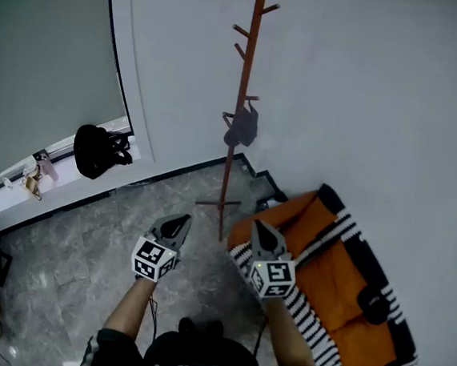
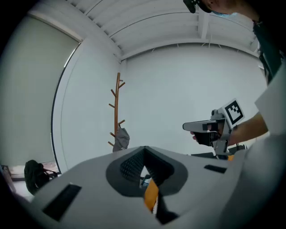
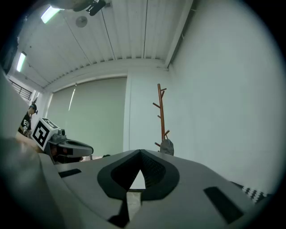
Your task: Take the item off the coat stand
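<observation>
Closest in, the left gripper (image 1: 179, 224) and right gripper (image 1: 262, 231) sit side by side, both jaws pinched shut on nothing. Straight ahead and well apart from them, between their two lines, stands the coat stand (image 1: 235, 151). The dark grey item (image 1: 242, 126) hangs lengthwise down the pole off a low peg, and neither hand looks clearly nearer.

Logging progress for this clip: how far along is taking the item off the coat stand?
Nothing done yet: the grey item hangs on a lower peg of the coat stand. The left claw and right claw are shut, empty, short of it. Left: approach, grasp, lift off.
</observation>
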